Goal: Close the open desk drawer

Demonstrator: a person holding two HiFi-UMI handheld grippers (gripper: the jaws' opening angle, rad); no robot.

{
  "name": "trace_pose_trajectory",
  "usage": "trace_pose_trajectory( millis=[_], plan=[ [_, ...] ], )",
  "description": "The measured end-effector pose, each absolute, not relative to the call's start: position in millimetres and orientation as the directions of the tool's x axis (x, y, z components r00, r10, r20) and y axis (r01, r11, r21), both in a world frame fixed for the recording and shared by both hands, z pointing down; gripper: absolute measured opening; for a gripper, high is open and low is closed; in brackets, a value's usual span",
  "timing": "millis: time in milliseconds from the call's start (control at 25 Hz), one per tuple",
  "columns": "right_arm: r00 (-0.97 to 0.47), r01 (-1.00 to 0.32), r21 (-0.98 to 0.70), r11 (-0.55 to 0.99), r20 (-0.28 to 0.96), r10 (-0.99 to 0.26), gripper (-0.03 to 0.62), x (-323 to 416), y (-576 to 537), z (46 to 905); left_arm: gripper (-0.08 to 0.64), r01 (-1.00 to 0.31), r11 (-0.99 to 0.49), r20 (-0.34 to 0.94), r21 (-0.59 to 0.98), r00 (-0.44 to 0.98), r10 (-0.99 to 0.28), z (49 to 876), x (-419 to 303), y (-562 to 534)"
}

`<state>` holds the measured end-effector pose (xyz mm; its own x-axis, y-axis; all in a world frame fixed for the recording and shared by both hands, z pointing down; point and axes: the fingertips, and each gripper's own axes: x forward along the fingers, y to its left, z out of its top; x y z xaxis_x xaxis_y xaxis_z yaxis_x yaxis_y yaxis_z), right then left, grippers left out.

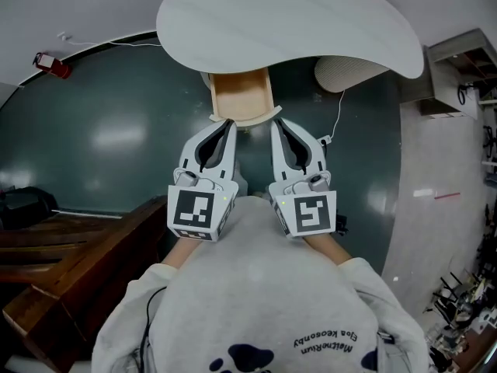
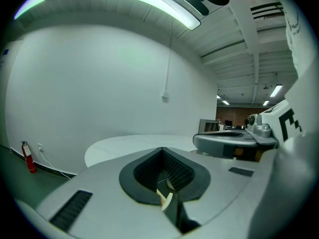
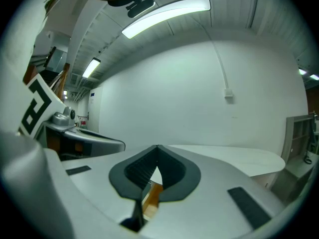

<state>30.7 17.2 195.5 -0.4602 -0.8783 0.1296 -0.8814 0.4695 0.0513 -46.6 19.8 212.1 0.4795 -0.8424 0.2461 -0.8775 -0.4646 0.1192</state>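
Observation:
A light wooden drawer sticks out from under the white oval desk top in the head view. Its front edge lies just beyond both grippers' tips. My left gripper is shut and points at the drawer's left front corner. My right gripper is also shut and points at the right corner. Whether the tips touch the drawer front I cannot tell. In the left gripper view the left gripper has its jaws closed, with a sliver of pale wood showing between them. The right gripper likewise shows the wood through its gap.
Dark wooden steps stand at the lower left, with a black bag behind them. A red fire extinguisher sits by the wall. A white cable hangs beside a pale round seat. Shelving stands at the right.

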Motion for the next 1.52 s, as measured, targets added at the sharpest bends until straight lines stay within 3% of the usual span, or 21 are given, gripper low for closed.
trace_pose_trajectory(
  millis=[1520],
  plan=[
    [-0.452, -0.872, 0.034, 0.489, 0.329, -0.829, 0.017, 7, -22, 380, 0.006, -0.835, -0.542, 0.346, 0.098, 0.539, -0.768, 393, -44, -24]
  ],
)
